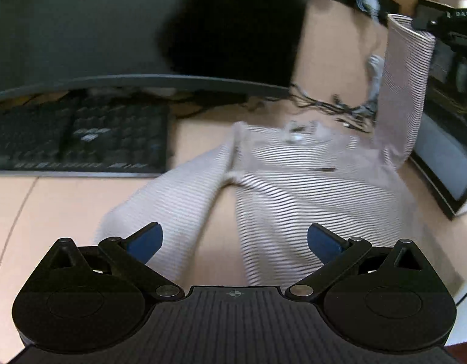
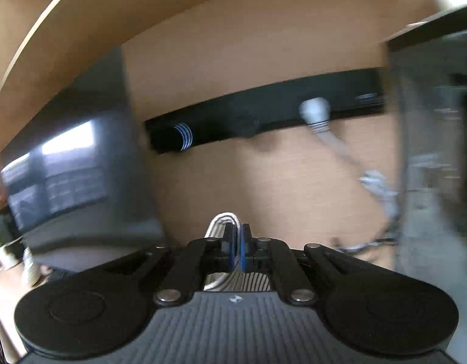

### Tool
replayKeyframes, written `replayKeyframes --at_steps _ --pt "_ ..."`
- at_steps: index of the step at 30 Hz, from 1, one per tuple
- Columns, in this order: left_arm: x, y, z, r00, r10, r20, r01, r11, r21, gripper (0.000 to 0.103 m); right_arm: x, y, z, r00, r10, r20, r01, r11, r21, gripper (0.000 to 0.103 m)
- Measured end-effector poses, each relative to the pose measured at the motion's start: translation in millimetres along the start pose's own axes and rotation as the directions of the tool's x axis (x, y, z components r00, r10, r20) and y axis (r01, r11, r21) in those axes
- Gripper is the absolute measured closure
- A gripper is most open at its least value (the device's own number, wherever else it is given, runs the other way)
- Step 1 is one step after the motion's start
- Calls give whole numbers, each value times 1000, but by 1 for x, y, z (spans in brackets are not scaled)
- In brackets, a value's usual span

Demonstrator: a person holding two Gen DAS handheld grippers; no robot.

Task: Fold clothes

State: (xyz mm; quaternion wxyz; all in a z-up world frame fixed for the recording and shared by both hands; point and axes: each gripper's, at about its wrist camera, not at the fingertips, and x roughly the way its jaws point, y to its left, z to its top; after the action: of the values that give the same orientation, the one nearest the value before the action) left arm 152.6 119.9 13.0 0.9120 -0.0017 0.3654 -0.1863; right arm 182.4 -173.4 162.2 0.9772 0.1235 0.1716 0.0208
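Your right gripper (image 2: pixel 238 242) pinches the striped shirt (image 1: pixel 309 188) sleeve; fold it across the shirt body, left gripper (image 1: pixel 235 242) spread, empty.

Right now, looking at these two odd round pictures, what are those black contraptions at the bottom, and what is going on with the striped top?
There is no robot here: a person holds a two-fingered gripping tool in each hand, and each tool carries a wide-angle camera looking along its fingers. The black shape at the bottom of each picture is that tool.

The left-hand view looks down on a desk. The left gripper is open, its blue pads apart, with nothing between them. A striped shirt lies on the desk, near a keyboard and a monitor.

The right-hand view shows the right gripper shut on a fold of the shirt's fabric. In the left view that is the sleeve, lifted upright. Both pictures are blurred.
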Motion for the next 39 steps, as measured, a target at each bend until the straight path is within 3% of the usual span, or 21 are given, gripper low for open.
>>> replayKeyframes --at_steps 6,10,12,14,19,22,25,27,28,30,32,36,39 --pt "-14 17 -12 991 131 8 -131 988 80 0 56 42 -16 993 68 -94 -76 994 -82 100" --pt "-18 25 -19 986 166 -9 -163 975 152 0 77 56 -25 991 70 -114 -83 990 -118 98" --pt "-18 28 -22 982 189 -16 -183 965 187 0 83 59 -26 989 78 -127 -93 990 -109 85" --pt "-18 31 -25 978 209 -22 -199 956 217 0 80 56 -30 985 105 -137 -117 990 -80 47" --pt "-20 36 -30 974 225 -23 -209 935 286 0 71 51 -47 978 99 -182 -121 986 -111 43" --pt "-23 36 -35 976 219 -4 -202 905 374 0 71 47 -63 972 68 -225 -99 987 -125 42" --pt "-24 34 -41 974 224 27 -208 848 488 0 67 42 -85 963 31 -267 -73 986 -149 41" --pt "-22 32 -44 975 220 36 -203 810 550 0 68 45 -104 955 -24 -294 -53 967 -250 41" --pt "-22 33 -44 975 218 34 -200 805 558 0 69 47 -113 951 -53 -306 -45 952 -303 41" --pt "-21 35 -44 976 215 26 -192 804 563 0 76 51 -131 940 -108 -322 -36 911 -410 41" --pt "-22 39 -40 976 216 15 -192 829 526 0 84 58 -149 932 -138 -335 -43 876 -481 43" --pt "-24 44 -33 974 228 6 -206 866 455 0 116 78 -166 932 -99 -348 -69 896 -439 43" --pt "-28 44 -33 970 244 1 -217 861 460 0 144 89 -187 925 -136 -354 -56 873 -484 44"
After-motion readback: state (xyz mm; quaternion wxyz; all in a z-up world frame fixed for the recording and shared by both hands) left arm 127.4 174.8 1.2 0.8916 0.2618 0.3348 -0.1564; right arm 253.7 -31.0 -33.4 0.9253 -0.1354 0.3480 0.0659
